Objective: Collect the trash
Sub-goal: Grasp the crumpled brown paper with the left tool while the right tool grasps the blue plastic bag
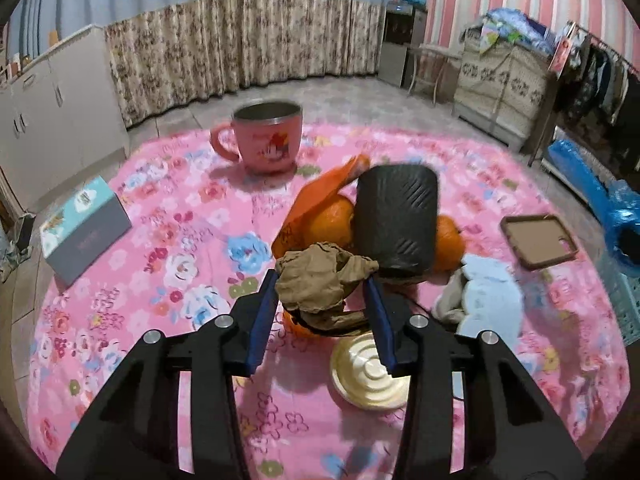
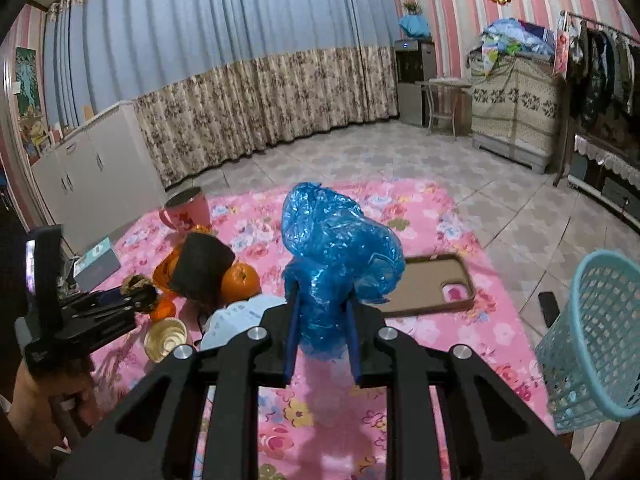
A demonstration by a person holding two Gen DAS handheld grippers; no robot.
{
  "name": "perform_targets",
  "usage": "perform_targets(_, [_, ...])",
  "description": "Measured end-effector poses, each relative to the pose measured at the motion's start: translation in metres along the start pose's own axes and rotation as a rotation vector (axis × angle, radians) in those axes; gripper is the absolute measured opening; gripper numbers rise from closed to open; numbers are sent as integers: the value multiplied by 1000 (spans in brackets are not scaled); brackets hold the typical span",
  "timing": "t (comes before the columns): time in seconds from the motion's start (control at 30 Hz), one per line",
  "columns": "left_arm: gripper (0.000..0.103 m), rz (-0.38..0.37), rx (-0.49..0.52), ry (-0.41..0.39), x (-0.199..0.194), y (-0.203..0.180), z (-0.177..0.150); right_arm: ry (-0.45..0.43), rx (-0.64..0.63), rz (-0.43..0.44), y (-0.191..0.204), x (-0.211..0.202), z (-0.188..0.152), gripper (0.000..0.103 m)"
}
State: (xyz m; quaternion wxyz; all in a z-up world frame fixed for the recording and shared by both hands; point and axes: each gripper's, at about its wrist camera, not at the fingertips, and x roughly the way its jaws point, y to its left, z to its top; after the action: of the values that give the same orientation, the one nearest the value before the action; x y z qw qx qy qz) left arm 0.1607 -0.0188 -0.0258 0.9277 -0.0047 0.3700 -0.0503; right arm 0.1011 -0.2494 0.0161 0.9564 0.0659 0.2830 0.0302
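Pinching crumpled brown paper (image 1: 320,280) between left gripper (image 1: 324,284) fingers; right gripper (image 2: 322,300) clamping blue plastic bag (image 2: 336,256)

L cam: low, close over my pink cloth (image 1: 168,280), facing far curtain | R cam: higher, further right | shared: cloth, mug (image 2: 188,210), oranges (image 2: 240,283)

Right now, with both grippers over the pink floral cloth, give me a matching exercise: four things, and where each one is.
Things:
1. crumpled brown paper wad
2. crumpled blue plastic bag
3. pink metal-lined mug
4. light blue mesh basket

Places:
A. off the cloth's right edge
B. far side of the cloth
C. between the left gripper's fingers
D. between the right gripper's fingers

Pairs: 1-C, 2-D, 3-B, 4-A
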Motion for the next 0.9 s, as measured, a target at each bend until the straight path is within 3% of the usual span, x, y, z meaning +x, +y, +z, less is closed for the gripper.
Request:
perform_targets(0.2, [42, -42, -9, -69, -27, 3, -1, -15, 23, 3, -7, -6, 2, 21])
perform_targets(0.33, [42, -53, -7, -74, -28, 1, 1, -16, 10, 7, -6, -6, 2, 21])
perform_targets(0.9, [42, -30, -13, -116, -35, 6, 4, -30, -2, -18, -4, -9, 0, 21])
